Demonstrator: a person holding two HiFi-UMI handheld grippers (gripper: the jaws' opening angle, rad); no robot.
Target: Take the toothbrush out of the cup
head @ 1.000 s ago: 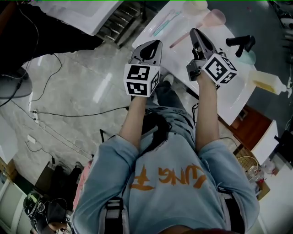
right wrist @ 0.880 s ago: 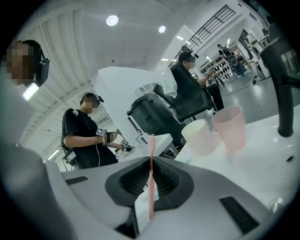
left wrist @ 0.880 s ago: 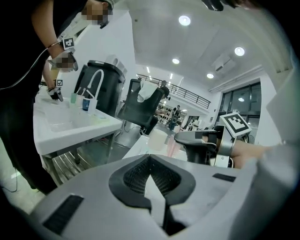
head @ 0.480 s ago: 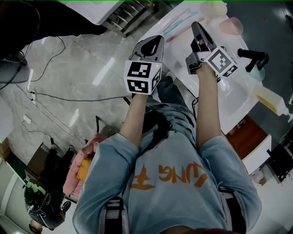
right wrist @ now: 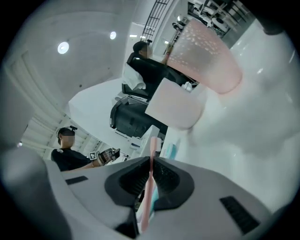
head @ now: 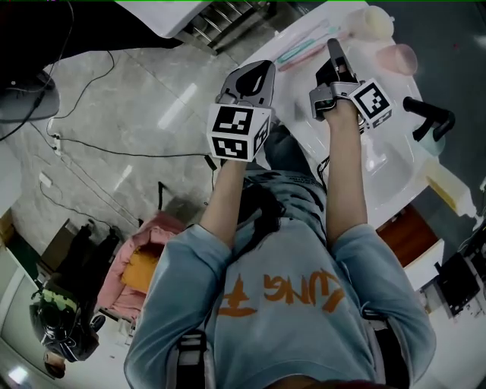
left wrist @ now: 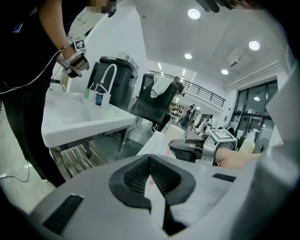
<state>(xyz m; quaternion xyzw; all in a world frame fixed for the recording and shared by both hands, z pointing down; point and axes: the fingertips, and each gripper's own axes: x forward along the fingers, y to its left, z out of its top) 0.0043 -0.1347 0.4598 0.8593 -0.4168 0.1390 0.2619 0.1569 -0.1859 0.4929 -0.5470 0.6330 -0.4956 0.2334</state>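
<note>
My right gripper (head: 332,52) is shut on a thin pink toothbrush (right wrist: 149,187), which stands upright between the pads in the right gripper view and reaches past the fingertips. It hovers low over the white table (head: 380,152). Ahead of it a pink cup (right wrist: 206,56) lies tipped toward me, with a cream cup (right wrist: 176,103) beside it. In the head view the pink cup (head: 401,57) and the cream cup (head: 377,19) sit at the table's far end. My left gripper (head: 257,74) hangs at the table's left edge, jaws together and holding nothing.
A teal toothbrush (head: 296,52) lies on the table between the two grippers. A black faucet-like piece (head: 429,121) and a pale bottle (head: 448,186) stand to the right. Another white table (left wrist: 79,122) with a person beside it lies beyond. Cables run across the floor (head: 114,144).
My right gripper has rolled and sunk toward the table with the pink toothbrush still in it. The left gripper has dropped slightly. The cups now sit further right in the head view.
</note>
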